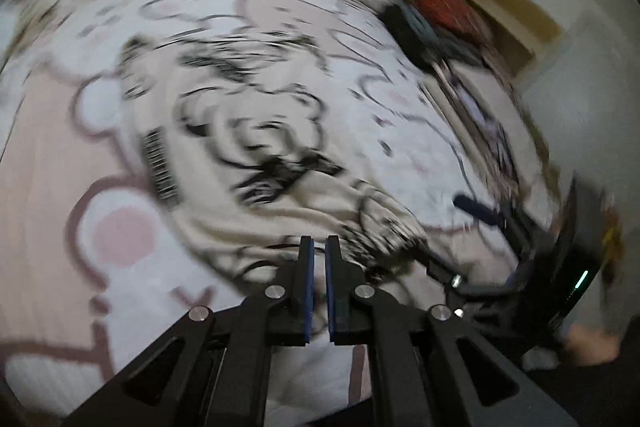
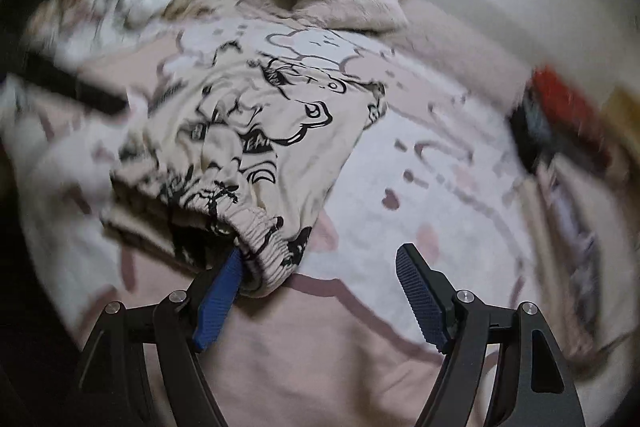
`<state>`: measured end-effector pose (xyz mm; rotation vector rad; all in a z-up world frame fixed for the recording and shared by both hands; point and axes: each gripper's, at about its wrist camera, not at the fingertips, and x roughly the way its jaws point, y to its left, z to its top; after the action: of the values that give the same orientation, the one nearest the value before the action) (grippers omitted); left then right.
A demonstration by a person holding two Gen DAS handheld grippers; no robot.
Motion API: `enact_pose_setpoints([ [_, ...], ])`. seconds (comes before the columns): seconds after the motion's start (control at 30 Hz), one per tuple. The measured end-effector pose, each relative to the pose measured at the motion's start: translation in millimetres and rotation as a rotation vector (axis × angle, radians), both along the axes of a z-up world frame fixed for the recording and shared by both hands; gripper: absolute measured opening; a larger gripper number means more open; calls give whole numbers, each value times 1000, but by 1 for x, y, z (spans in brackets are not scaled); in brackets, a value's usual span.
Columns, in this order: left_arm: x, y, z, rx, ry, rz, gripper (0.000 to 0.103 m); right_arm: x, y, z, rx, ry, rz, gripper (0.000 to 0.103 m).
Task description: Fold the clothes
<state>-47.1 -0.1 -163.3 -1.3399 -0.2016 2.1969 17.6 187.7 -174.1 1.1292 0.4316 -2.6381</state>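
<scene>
Cream shorts with black graphic print and a gathered elastic waistband [image 2: 256, 131] lie rumpled on a bed under a pink-and-white cartoon-bear sheet [image 2: 420, 187].

The right gripper [image 2: 320, 287] has its fingers spread wide, the left blue pad touching the waistband's near corner, nothing pinched. The left gripper [image 1: 319, 279] shows its fingers drawn nearly together with a thin gap; whether cloth sits between them I cannot tell through the blur. The garment [image 1: 256, 163] looks bunched, perhaps partly doubled over. Judging from this, a neat fold wants the waistband caught squarely at both corners, the cloth pulled taut and flat before it is laid over, edges matched.
</scene>
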Motion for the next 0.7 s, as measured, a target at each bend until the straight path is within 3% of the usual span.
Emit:
enact_pose_setpoints([
  [0.23, 2, 38, -28, -183, -31, -208, 6, -12, 26, -14, -210, -170, -81, 78],
  [0.4, 19, 30, -45, -185, -114, -266, 6, -14, 50, -28, -306, -260, -155, 78],
  [0.47, 29, 28, -43, -205, -77, -270, 6, -12, 55, -27, -331, -267, -158, 78],
  [0.57, 37, 24, -29, -251, 28, -267, 6, -4, 52, -11, -291, -226, -108, 78],
  [0.67, 45, 19, -15, -296, 133, -262, 7, 13, 30, 3, -85, -111, 29, 78],
  [0.7, 48, 18, -11, -317, 171, -269, 22, 19, 22, 8, -11, -71, 77, 78],
])
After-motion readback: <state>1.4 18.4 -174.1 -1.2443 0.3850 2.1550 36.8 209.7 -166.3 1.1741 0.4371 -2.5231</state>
